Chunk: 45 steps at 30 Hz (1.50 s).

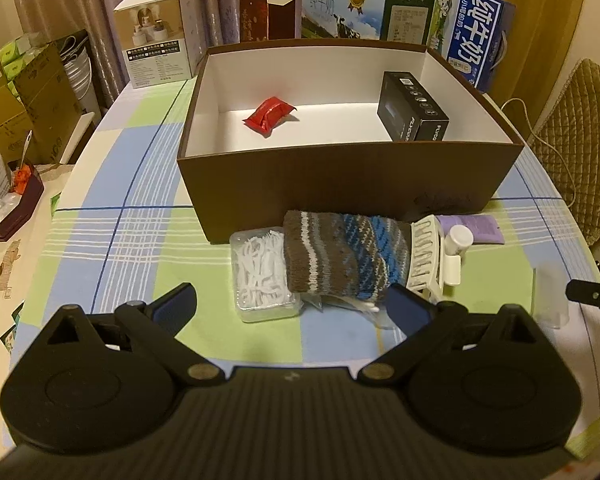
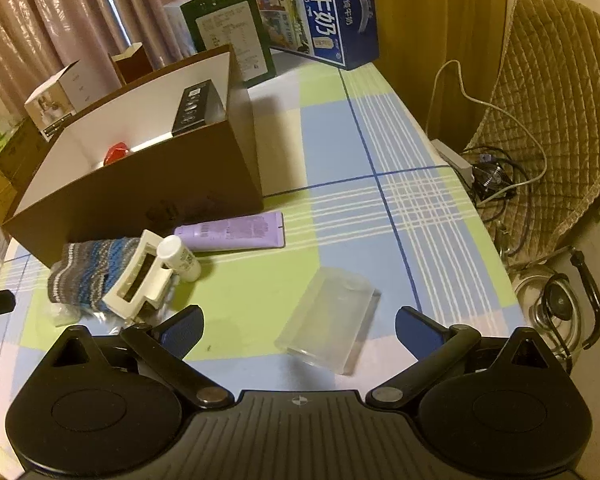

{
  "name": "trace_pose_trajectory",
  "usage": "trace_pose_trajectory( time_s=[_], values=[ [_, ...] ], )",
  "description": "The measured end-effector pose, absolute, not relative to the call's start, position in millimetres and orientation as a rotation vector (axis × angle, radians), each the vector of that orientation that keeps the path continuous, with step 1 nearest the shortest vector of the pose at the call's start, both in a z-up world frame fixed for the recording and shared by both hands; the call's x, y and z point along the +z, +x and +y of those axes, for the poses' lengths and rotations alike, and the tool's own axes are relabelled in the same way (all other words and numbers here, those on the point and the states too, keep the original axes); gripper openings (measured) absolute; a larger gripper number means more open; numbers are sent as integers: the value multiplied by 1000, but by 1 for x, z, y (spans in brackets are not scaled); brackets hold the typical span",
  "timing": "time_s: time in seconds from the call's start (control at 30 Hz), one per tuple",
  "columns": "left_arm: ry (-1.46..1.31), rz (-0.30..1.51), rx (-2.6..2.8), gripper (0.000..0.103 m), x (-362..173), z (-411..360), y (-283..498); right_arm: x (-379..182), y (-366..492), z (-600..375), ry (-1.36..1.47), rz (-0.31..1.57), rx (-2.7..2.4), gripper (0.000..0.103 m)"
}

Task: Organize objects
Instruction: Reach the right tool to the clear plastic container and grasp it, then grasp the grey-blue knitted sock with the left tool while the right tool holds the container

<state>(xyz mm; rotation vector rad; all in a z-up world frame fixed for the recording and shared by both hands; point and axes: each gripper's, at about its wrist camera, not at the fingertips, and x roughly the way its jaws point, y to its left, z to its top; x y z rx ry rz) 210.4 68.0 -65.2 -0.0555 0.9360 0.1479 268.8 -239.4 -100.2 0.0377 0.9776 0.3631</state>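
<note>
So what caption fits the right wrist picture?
Open right gripper over a clear plastic box on the checked tablecloth.

Hidden, cut off and unclear parts

The knitted sock (image 1: 342, 258) covers part of the floss-pick box (image 1: 260, 276) and a clear bag beneath it; the brown box (image 1: 340, 178) wall hides the purple tube (image 1: 474, 229) cap end in the left view. The clear plastic case (image 2: 330, 322) is blurred. The kettle (image 2: 556, 312) is cut off behind the right tool (image 2: 300, 330).

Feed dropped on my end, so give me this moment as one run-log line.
left gripper: open over striped knitted sock | right gripper: open around clear plastic case, no contact | brown cardboard box: holds red packet, black carton
</note>
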Motion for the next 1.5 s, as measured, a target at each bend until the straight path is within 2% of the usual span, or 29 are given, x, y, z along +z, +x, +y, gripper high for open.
trace_pose_trajectory(
  time_s=[0.2,0.53,0.67,0.73,0.77,0.8,0.93,1.17,1.33,1.37,1.43,1.5],
  values=[
    [-55,948,144,100,-76,68,214,-120,276,-243,50,982,338,83],
    [-46,974,128,99,-92,68,231,-147,297,-231,32,1021,268,81],
    [-37,977,118,99,-98,66,240,-157,303,-224,3,1046,267,67],
    [-32,978,113,98,-100,64,244,-160,304,-222,-10,1040,265,65],
    [-30,979,110,98,-102,64,247,-161,305,-221,-22,1036,269,61],
    [-28,981,106,98,-104,64,249,-161,305,-221,-34,1028,272,52],
    [-20,994,97,94,-113,65,258,-161,309,-222,-35,1017,296,50],
    [-21,1008,67,81,-129,67,272,-155,317,-235,18,1010,274,50],
    [-23,1012,27,76,-138,65,280,-150,320,-244,40,1002,260,50],
    [-32,1015,16,68,-140,65,282,-149,320,-246,43,1000,258,50],
    [-37,1000,8,63,-140,62,284,-148,318,-248,49,998,254,50],
    [-30,993,-9,45,-139,59,285,-148,317,-251,56,997,253,50]
  ],
)
